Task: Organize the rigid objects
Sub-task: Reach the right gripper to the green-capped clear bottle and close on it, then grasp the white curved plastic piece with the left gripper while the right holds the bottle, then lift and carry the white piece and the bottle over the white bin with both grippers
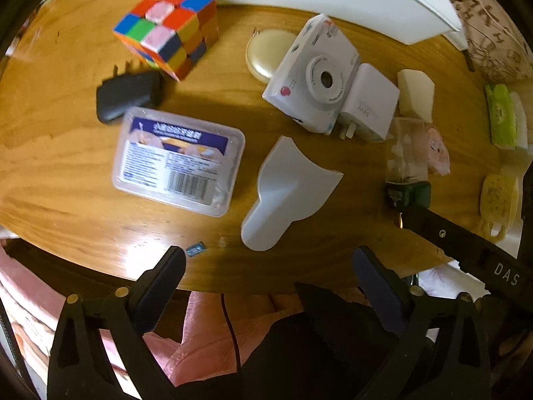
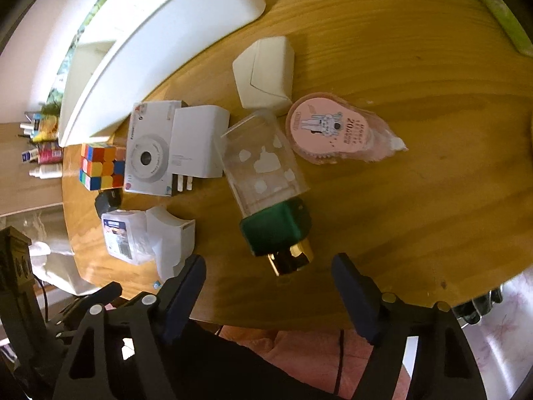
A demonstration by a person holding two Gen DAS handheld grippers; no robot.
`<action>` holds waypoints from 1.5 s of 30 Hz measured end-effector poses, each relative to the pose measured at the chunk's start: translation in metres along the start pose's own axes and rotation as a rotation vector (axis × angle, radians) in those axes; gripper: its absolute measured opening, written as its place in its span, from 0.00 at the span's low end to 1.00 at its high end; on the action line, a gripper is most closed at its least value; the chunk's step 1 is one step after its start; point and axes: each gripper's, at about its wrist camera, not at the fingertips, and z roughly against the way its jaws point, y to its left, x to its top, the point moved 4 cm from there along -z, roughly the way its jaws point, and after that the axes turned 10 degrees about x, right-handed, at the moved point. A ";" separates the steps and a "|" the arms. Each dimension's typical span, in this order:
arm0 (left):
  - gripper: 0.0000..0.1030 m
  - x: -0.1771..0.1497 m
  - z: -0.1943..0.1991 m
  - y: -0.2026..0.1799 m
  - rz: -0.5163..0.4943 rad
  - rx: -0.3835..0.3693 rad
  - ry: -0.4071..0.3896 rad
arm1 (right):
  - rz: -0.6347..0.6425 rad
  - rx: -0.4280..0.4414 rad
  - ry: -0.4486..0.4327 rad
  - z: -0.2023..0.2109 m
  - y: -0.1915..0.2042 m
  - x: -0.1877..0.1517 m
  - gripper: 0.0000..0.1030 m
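Observation:
My left gripper hangs open over the near edge of the wooden table, with nothing between its fingers. Just ahead of it lies a white scoop-shaped piece, and left of that a clear labelled plastic box. Further back are a colour cube, a black charger, a white toy camera and a white plug. My right gripper is open around the gold end of a lying clear bottle with a green band; gaps show on both sides.
A long white tray lies along the table's far side. A pink tape dispenser and a white wedge block sit behind the bottle. A round cream compact lies by the camera. Green and yellow items crowd the right edge.

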 end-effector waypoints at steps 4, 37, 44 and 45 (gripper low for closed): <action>0.91 0.001 -0.012 -0.004 0.049 -0.001 0.010 | 0.041 -0.016 0.044 -0.006 -0.001 0.008 0.69; 0.46 0.023 -0.040 -0.043 0.165 0.017 0.000 | 0.277 -0.028 0.189 -0.008 0.012 0.033 0.44; 0.46 0.016 -0.033 -0.056 0.140 -0.009 -0.020 | 0.332 -0.003 0.162 0.008 0.019 0.025 0.44; 0.46 0.015 -0.032 -0.057 0.138 -0.011 -0.024 | 0.341 0.001 0.155 0.011 0.020 0.024 0.44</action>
